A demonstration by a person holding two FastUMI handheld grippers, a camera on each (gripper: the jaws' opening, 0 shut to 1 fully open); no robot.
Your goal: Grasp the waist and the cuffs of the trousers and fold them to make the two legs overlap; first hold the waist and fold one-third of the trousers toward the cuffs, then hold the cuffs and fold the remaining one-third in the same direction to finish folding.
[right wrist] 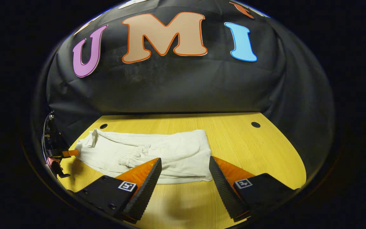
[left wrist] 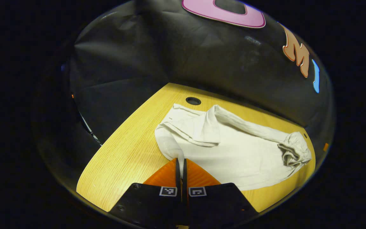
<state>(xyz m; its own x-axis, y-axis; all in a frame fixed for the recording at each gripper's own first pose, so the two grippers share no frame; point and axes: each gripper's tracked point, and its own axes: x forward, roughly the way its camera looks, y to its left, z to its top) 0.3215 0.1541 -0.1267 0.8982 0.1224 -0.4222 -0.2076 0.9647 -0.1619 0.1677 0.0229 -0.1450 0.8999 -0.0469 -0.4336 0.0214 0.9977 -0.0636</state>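
Now the pale cream cloth trousers point(left wrist: 233, 152) lie across the yellow wood-grain table point(left wrist: 129, 159), partly folded, with one leg draped diagonally over the rest and its gathered cuff point(left wrist: 294, 149) bunched near the table's far right edge in the left gripper view. In that same view the left gripper point(left wrist: 181, 163) has its two fingers pressed together, pinching the near edge of the trousers at the waist end; a round dark hole point(left wrist: 193, 101) in the tabletop sits just beyond the fabric. In the right gripper view the trousers point(right wrist: 157, 152) stretch sideways across the table point(right wrist: 259, 152), and the right gripper point(right wrist: 185, 167) hovers over their near edge with its fingers spread wide apart, holding nothing. At the far left of this view the left gripper point(right wrist: 71, 153) meets the end of the cloth, its grip there too small to judge. Two dark round holes point(right wrist: 255, 124) mark the tabletop farther back.
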